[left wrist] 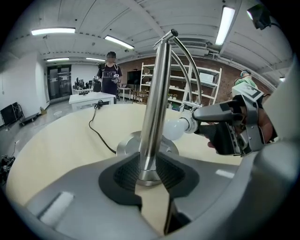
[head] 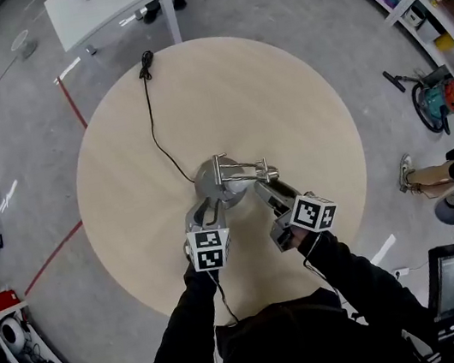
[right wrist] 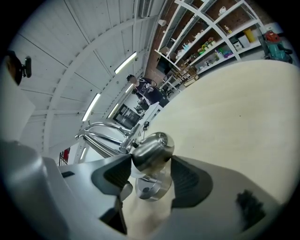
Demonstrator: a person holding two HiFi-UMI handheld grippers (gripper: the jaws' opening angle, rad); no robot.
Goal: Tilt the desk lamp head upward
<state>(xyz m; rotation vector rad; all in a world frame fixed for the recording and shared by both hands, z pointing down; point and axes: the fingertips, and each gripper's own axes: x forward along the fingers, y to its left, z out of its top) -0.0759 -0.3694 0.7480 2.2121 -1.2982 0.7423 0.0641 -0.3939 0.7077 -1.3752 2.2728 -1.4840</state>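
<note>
Tilt not started. The left gripper (left wrist: 150,174) is open, the lamp post (left wrist: 154,108) between its jaws, unclamped. The right gripper (right wrist: 149,176) is wide open around the lamp head (right wrist: 151,150). 2 grips and the lift remain.

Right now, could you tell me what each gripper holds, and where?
Nothing seems clamped yet: the left gripper, jaws open, straddles the lamp post just above the base; the right gripper flanks the lamp head.
</note>
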